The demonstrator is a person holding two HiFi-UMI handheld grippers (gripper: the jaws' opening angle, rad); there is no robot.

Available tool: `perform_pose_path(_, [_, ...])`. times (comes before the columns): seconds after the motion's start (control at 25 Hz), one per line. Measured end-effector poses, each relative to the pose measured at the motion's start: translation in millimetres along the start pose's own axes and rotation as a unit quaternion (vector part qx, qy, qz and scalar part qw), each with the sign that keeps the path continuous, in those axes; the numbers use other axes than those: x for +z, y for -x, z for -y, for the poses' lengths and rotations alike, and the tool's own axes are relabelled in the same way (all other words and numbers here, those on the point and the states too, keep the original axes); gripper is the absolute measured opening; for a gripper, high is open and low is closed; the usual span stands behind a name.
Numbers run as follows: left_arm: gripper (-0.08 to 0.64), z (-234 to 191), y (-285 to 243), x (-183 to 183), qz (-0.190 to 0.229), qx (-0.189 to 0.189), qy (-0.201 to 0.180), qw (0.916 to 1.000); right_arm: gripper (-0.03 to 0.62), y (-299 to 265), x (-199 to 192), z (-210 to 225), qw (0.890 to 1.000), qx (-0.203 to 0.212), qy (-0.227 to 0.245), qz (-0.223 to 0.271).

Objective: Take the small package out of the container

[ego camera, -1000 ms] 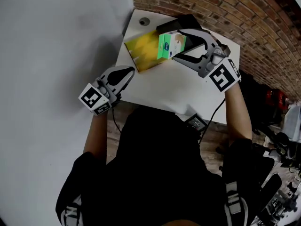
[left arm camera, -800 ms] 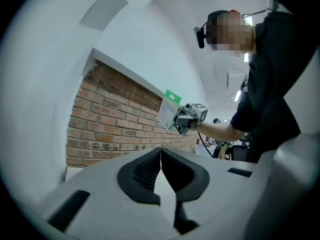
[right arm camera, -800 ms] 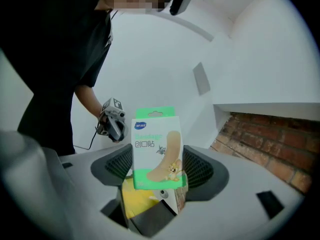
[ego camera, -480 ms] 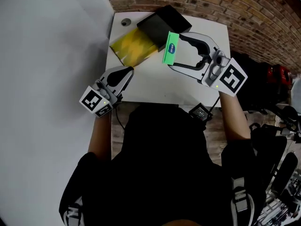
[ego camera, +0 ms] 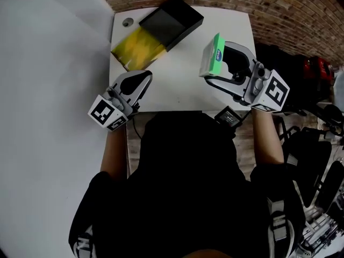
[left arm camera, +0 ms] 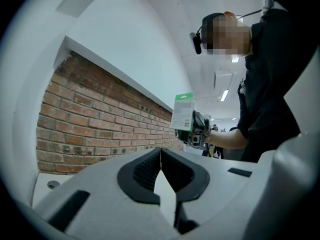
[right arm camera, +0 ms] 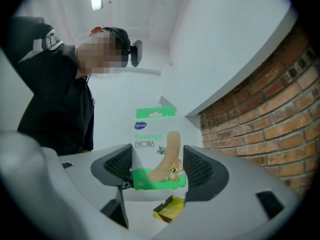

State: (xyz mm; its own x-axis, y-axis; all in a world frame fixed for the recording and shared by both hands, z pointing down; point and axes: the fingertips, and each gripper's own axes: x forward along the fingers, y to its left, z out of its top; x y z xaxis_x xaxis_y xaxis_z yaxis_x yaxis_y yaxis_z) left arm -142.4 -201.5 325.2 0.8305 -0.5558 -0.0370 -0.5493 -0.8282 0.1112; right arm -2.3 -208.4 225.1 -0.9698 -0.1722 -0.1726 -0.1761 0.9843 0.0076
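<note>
Since the earlier frames the right gripper (ego camera: 215,63) has carried the small package (ego camera: 211,55) away from the container (ego camera: 161,28), above which it first stood, toward the right edge of the table (ego camera: 177,93); it has also rolled, so that the head view now shows chiefly the package's green narrow side. The left gripper (ego camera: 141,79) has kept its station at the near left edge of the table. In the right gripper view the right gripper (right arm camera: 157,165) has its jaws spread wide, the span of the package's full width, and closed on it. The two ribbed pads (right arm camera: 120,164) press against the opposite side edges of the small package (right arm camera: 156,149). Its lower green band lies between the pads, while its upper part, with the green hang tab, projects beyond them. The printed face, showing a bandage strip and cartoon figures, is turned toward the camera. The package is held clear of the table and well apart from the container, whose yellow sleeve and black tray lie at the far left, near the brick wall (ego camera: 269,4). The container (right arm camera: 170,209) shows small below the package. In the left gripper view the left gripper (left arm camera: 161,159) has its jaws together with nothing between them, and the small package (left arm camera: 182,111) shows beyond, upright in the right gripper (left arm camera: 197,131).
</note>
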Motion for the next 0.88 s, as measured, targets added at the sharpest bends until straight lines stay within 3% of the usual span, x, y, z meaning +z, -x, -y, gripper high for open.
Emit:
perform_pose_path(0.48, [0.015, 27.7, -49.8, -11.1, -0.002, -0.02, 0.008, 0.9998, 0.319, 59.3, -27.9, -6.2, 0.997, -0.025, -0.057, 0.035])
perform_pose_path(0.88, [0.015, 54.2, -79.3, -23.2, -0.011, -0.026, 0.017, 0.9994, 0.319, 94.7, -53.8, -7.9, 0.996, -0.025, -0.084, 0.023])
